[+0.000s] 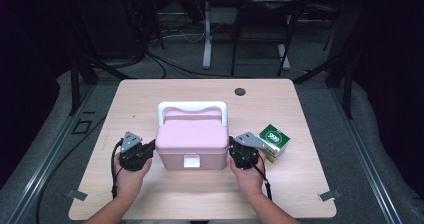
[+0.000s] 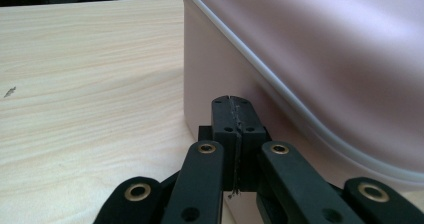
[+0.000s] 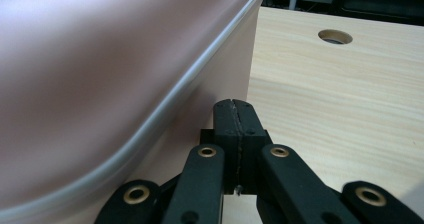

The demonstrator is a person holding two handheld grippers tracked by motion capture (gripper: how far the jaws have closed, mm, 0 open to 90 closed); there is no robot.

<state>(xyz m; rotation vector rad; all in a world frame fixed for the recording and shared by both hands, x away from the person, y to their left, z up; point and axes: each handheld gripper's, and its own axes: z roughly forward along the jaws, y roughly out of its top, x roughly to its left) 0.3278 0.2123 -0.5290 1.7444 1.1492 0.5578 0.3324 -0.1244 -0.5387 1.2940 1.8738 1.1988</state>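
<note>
Both grippers flank the pink box (image 1: 192, 143) near the middle of the table (image 1: 150, 94): from above I see the left gripper (image 1: 150, 151) at its left wall and the right gripper (image 1: 233, 151) at its right wall, each in a hand. Only the high view gives me the box's white handle (image 1: 192, 107), front latch (image 1: 192, 160) and the green carton (image 1: 274, 141) just beyond my right gripper. Each gripper view shows me jaws pressed together with nothing between them, beside the pink wall; whether the tips touch it I cannot tell. Most of the box is cut off there.
</note>
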